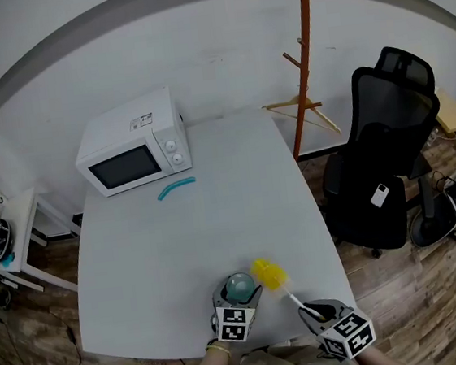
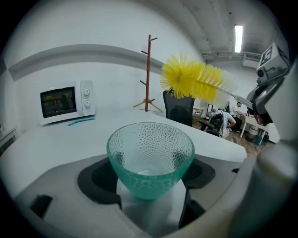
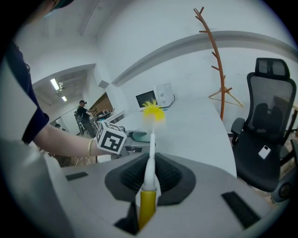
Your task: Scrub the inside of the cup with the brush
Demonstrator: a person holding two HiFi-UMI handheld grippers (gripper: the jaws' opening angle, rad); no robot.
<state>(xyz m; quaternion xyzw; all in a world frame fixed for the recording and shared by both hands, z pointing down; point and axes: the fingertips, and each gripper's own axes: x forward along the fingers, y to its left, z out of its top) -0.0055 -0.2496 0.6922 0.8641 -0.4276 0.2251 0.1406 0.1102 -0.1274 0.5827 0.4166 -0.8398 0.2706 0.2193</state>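
Observation:
A teal dimpled glass cup (image 1: 240,285) stands upright near the front edge of the white table (image 1: 178,249). My left gripper (image 1: 240,294) reaches around it, jaws wide, one either side of the cup (image 2: 150,158). The dark pads (image 2: 100,179) sit close to its lower sides and I see no squeeze on it. My right gripper (image 1: 315,313) is shut on the white-and-yellow handle (image 3: 147,200) of a brush. Its yellow bristle head (image 1: 269,274) hovers just right of the cup and above the rim; the same bristle head (image 2: 191,81) also shows in the left gripper view.
A white microwave (image 1: 133,151) stands at the table's far left with a teal curved strip (image 1: 176,188) lying in front of it. A black office chair (image 1: 389,159) and an orange coat stand (image 1: 306,62) are off the table's right side. A small white side table (image 1: 16,222) is at left.

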